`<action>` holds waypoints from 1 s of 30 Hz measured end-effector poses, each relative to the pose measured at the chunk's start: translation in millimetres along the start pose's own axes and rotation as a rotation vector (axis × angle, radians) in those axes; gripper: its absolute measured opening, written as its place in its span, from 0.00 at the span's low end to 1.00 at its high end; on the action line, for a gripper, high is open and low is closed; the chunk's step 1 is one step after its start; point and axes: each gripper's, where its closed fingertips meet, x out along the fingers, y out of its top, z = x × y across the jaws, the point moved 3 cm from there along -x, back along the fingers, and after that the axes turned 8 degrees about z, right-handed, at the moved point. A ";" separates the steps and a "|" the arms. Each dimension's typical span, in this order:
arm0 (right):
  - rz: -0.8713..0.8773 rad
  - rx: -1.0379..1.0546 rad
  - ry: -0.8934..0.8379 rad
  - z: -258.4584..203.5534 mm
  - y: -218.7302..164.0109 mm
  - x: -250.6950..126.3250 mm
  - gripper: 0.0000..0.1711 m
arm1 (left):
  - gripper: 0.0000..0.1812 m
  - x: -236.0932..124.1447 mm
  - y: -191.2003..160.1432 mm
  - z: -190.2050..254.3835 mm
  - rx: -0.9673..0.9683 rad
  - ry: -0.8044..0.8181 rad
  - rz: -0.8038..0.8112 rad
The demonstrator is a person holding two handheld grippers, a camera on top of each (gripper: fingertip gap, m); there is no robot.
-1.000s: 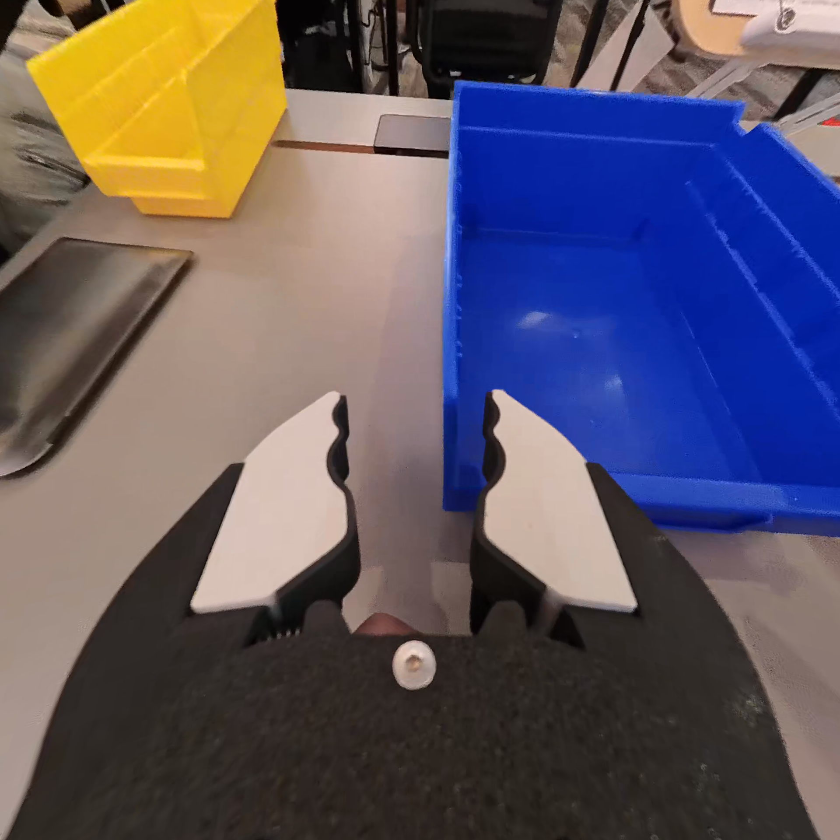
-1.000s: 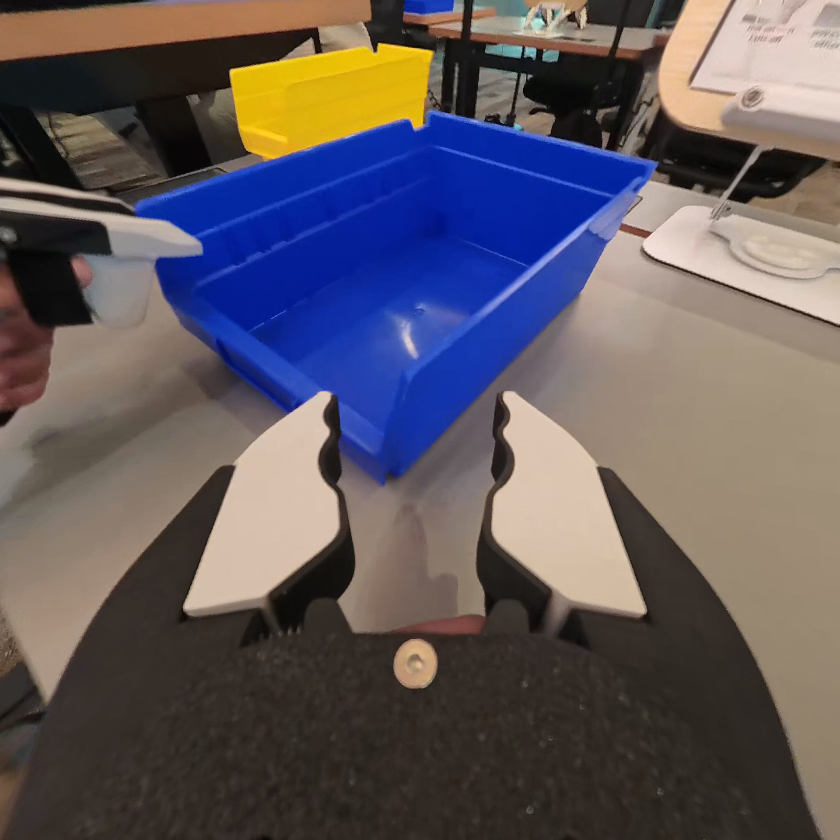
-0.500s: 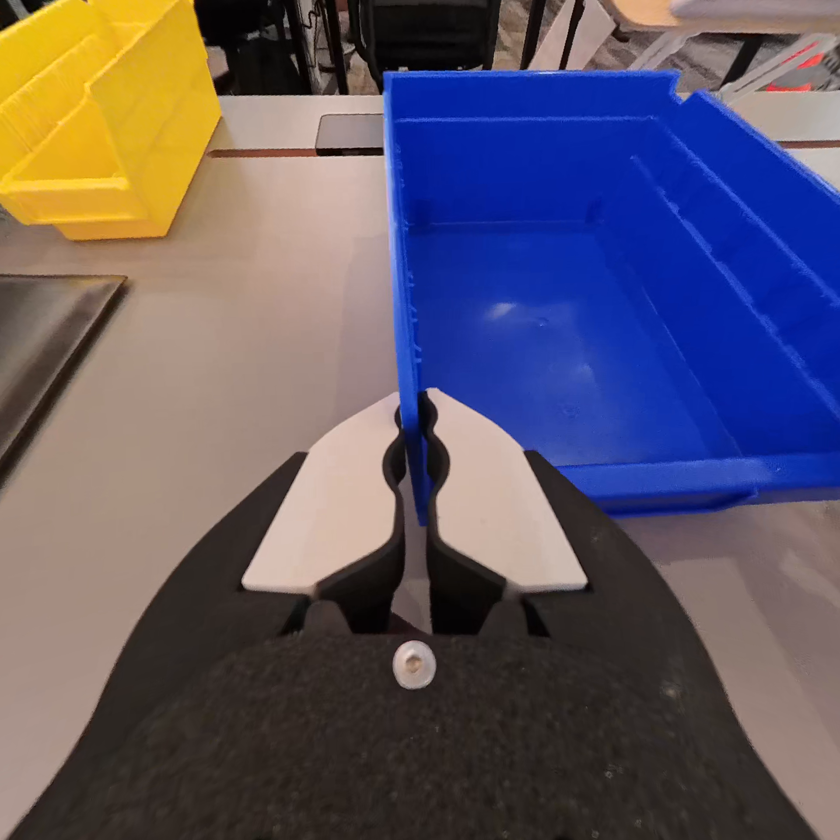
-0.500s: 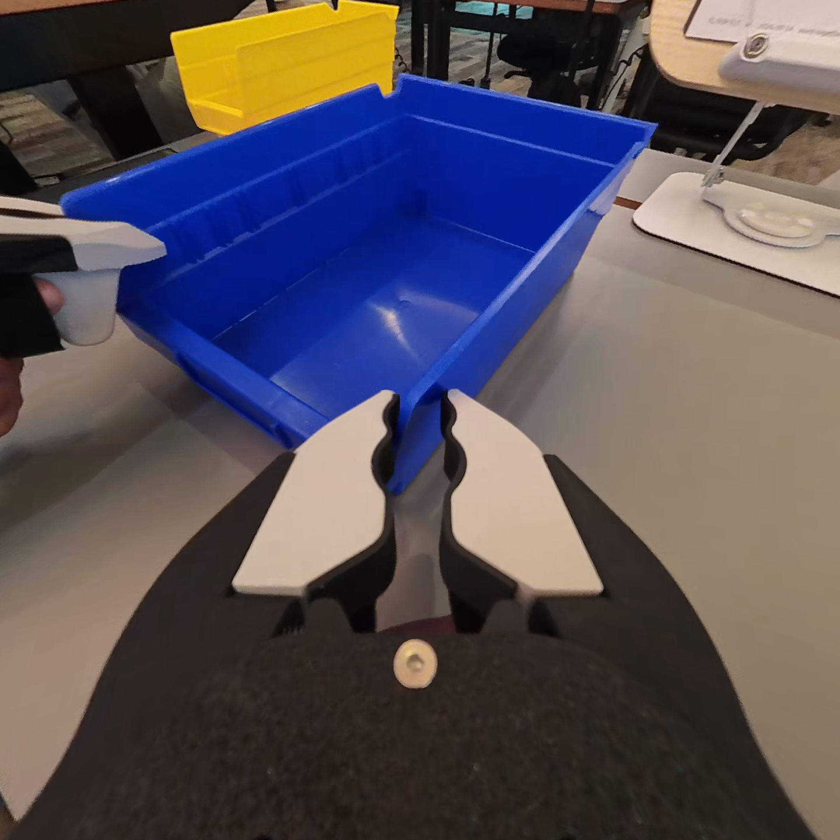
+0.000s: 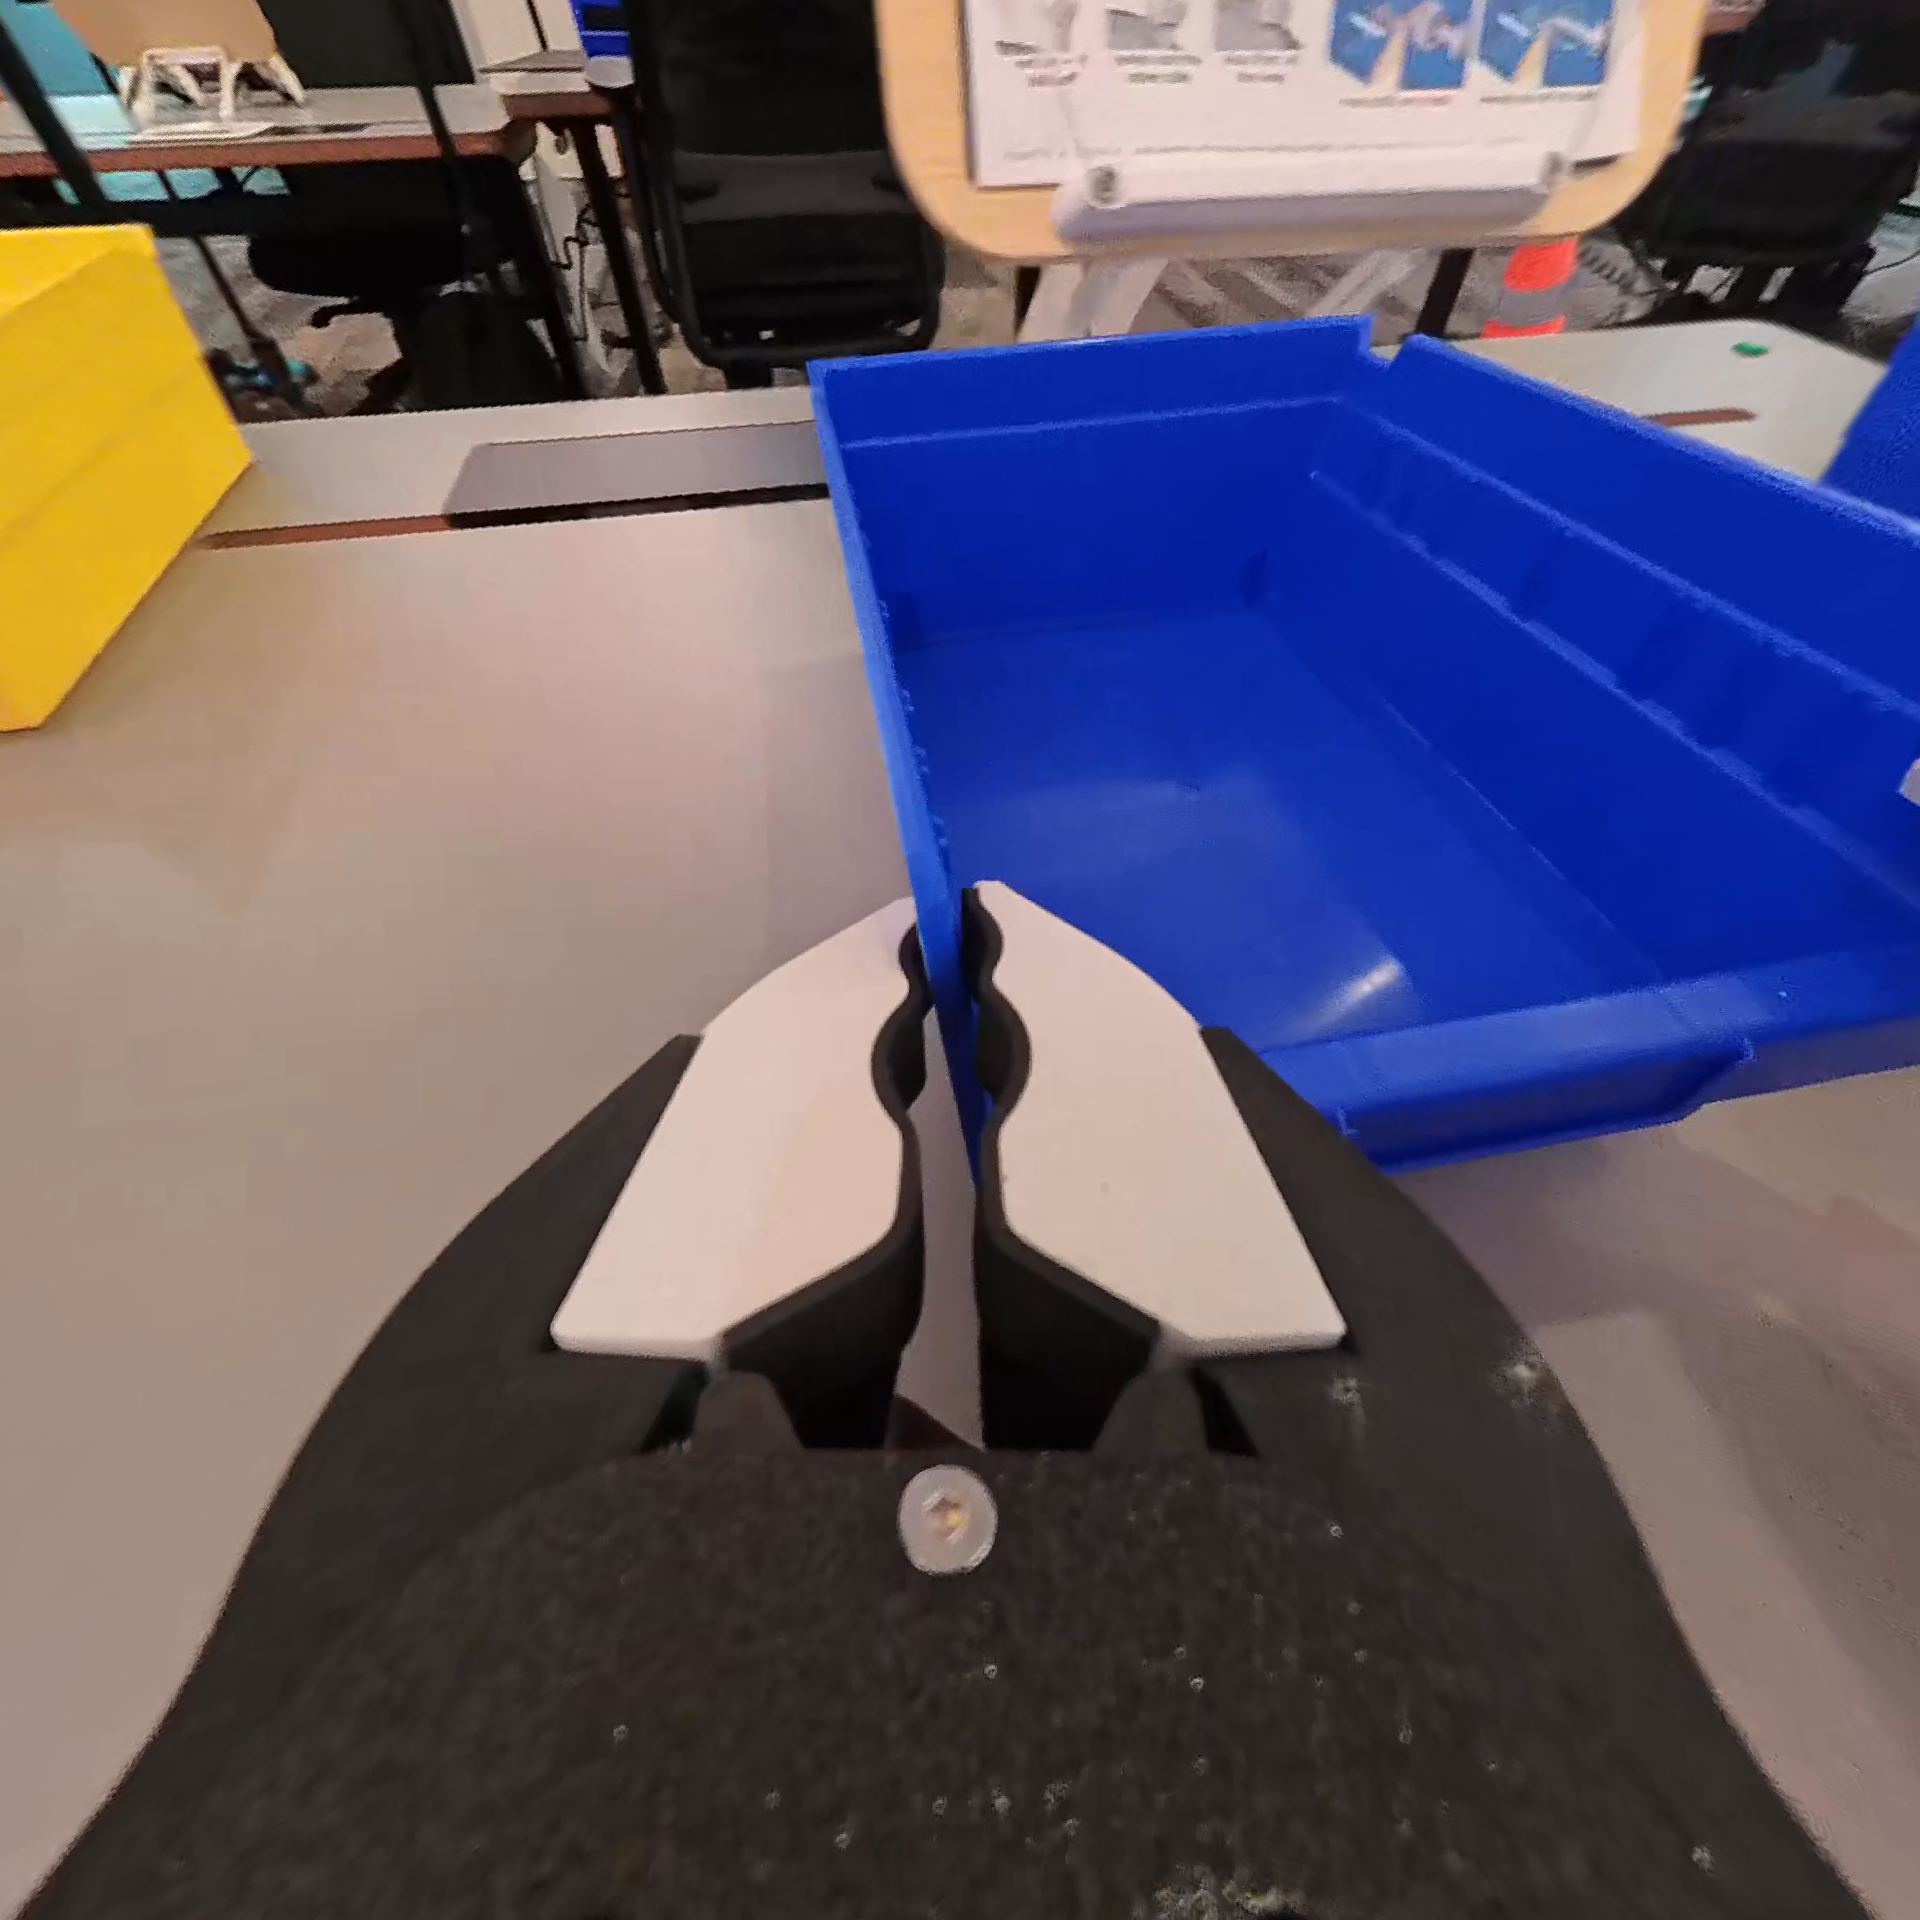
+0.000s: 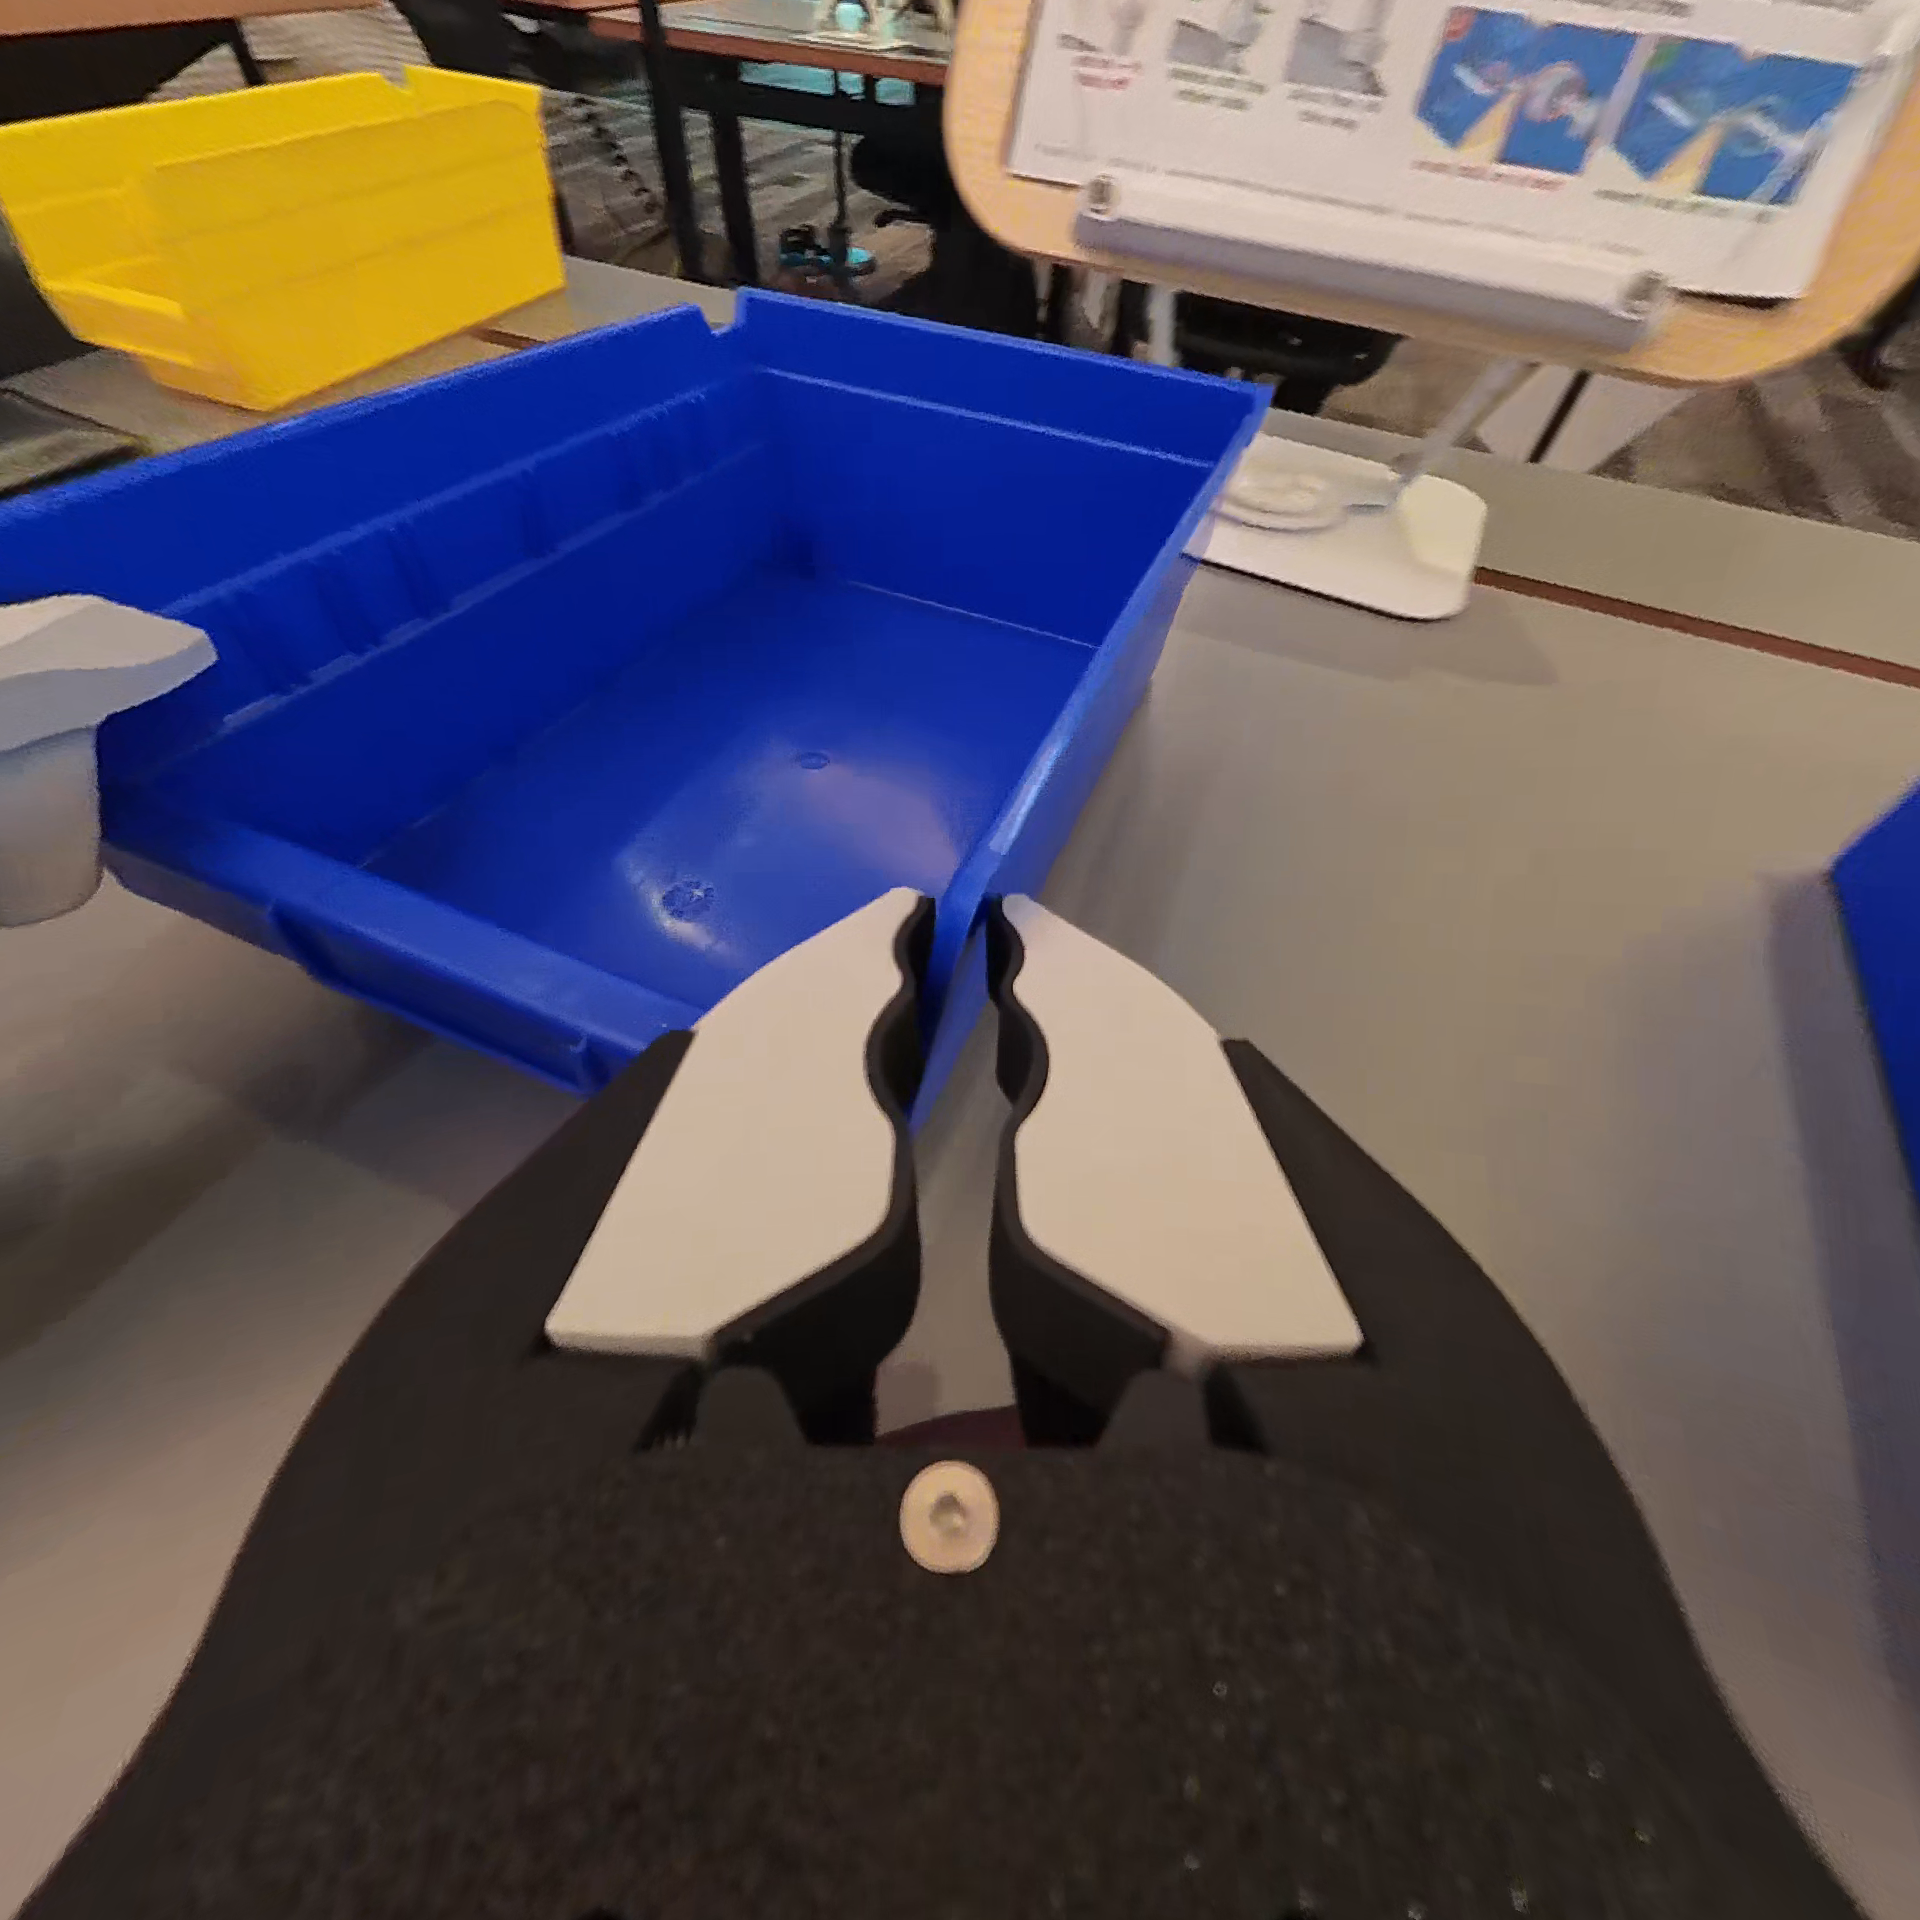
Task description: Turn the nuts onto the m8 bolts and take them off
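Both grippers now grip the front corners of the blue bin; no nuts or bolts are in sight.

In the left wrist view, my left gripper (image 5: 948, 925) has its jaws closed on the near-left wall of the blue bin (image 5: 1538, 1070); a second ago they were wide apart above the tabletop (image 5: 436, 831). The yellow bin (image 5: 83, 468) stands well apart on the left. In the right wrist view, my right gripper (image 6: 961, 920) is clamped in the same way on the near-right wall, and it was also open one second ago. The bin floor is empty, and I see no nut or M8 bolt in either view, so I cannot say where they are. I judge that I am only moving the bin now; the threading is not yet started.
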 end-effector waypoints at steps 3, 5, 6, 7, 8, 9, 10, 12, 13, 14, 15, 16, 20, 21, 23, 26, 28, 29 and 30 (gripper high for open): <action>-0.014 0.005 -0.063 29.9 -8.0 -17.2 0.05 | 0.02 5.1 -4.4 34.3 0.018 -0.035 0.011; -0.021 0.016 -0.100 49.2 -14.2 -27.7 0.04 | 0.02 8.2 -4.8 56.1 0.006 -0.053 0.016; -0.025 0.023 -0.119 58.4 -17.3 -32.3 0.04 | 0.02 10.3 -4.7 66.3 0.005 -0.058 0.018; -0.028 0.029 -0.138 67.0 -20.2 -36.6 0.04 | 0.02 12.9 -4.8 76.1 0.015 -0.065 0.014; -0.030 0.034 -0.154 75.3 -22.8 -40.6 0.04 | 0.03 15.4 -4.9 84.9 0.020 -0.076 0.009; -0.031 0.043 -0.166 82.4 -25.0 -44.2 0.04 | 0.03 18.9 -4.8 94.5 0.016 -0.090 0.003; -0.038 0.050 -0.174 88.1 -27.3 -46.8 0.04 | 0.03 20.9 -6.5 101.8 0.016 -0.098 -0.007; -0.058 0.056 -0.190 99.5 -33.4 -49.8 0.04 | 0.03 23.4 -10.5 114.7 0.034 -0.112 -0.027; -0.063 0.067 -0.192 104.3 -36.6 -51.1 0.04 | 0.03 23.8 -12.5 119.5 0.042 -0.112 -0.032; -0.063 0.078 -0.188 108.0 -38.8 -52.0 0.04 | 0.03 24.1 -14.7 123.4 0.052 -0.111 -0.035; -0.057 0.085 -0.185 110.5 -39.6 -53.0 0.04 | 0.03 23.5 -14.6 125.8 0.064 -0.110 -0.027; -0.052 0.090 -0.184 111.6 -39.8 -53.6 0.04 | 0.03 23.2 -14.7 127.5 0.077 -0.113 -0.026; -0.031 0.111 -0.158 110.4 -39.7 -52.9 0.07 | 0.05 22.9 -15.7 129.8 0.101 -0.104 -0.031; -0.026 0.122 -0.144 109.1 -39.6 -53.0 0.10 | 0.10 20.7 -15.1 131.6 0.104 -0.109 -0.029; -0.018 0.128 -0.126 109.7 -39.0 -56.0 0.15 | 0.19 12.1 -9.2 135.3 0.096 -0.115 -0.017; 0.022 0.153 -0.102 115.2 -30.6 -69.6 0.18 | 0.27 -5.1 7.7 147.4 0.057 -0.136 0.023; 0.046 0.136 -0.114 123.3 -22.6 -84.4 0.19 | 0.33 -10.1 16.1 164.9 0.011 -0.187 0.007; 0.058 0.122 -0.125 128.4 -18.5 -91.9 0.19 | 0.34 -12.2 19.9 175.1 -0.017 -0.221 0.006; 0.069 0.112 -0.133 134.4 -14.7 -99.9 0.19 | 0.29 -15.4 25.3 187.7 -0.024 -0.271 0.025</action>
